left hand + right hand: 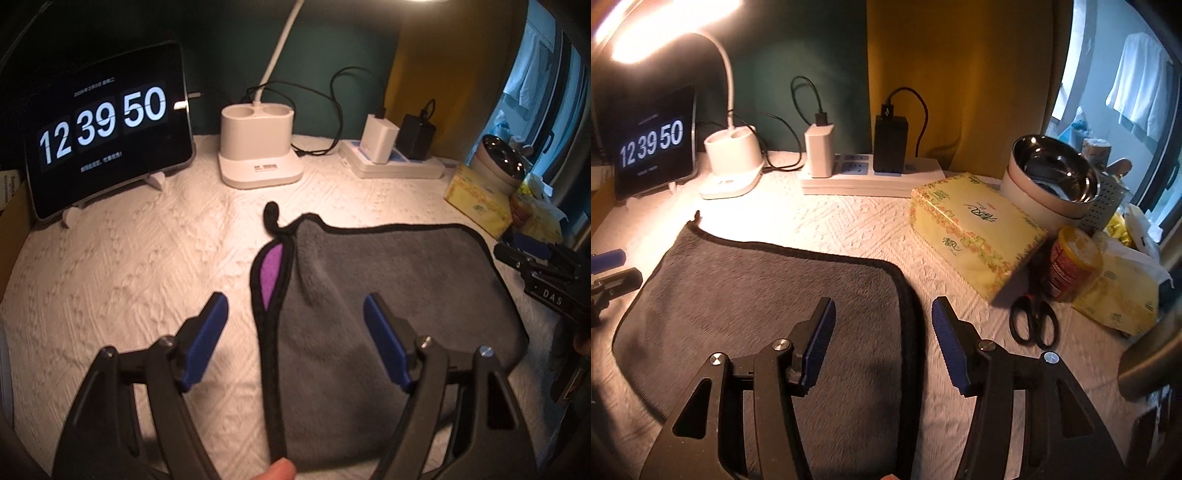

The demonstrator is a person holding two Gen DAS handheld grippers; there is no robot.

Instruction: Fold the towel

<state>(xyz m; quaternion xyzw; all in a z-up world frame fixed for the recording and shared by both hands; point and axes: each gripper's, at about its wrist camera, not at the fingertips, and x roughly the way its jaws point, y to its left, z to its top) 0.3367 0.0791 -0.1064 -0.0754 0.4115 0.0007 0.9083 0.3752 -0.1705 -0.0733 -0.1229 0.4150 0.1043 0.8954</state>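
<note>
A grey towel with black trim lies folded on the white quilted cloth; a purple underside peeks out at its left edge, and a black loop sticks out at the far left corner. My left gripper is open and empty, its blue pads straddling the towel's left edge. In the right wrist view the towel lies flat. My right gripper is open and empty, straddling the towel's right edge. The right gripper's body shows in the left wrist view.
At the back stand a tablet clock, a white lamp base and a power strip with chargers. On the right are a yellow tissue box, stacked bowls, a red jar and black scissors.
</note>
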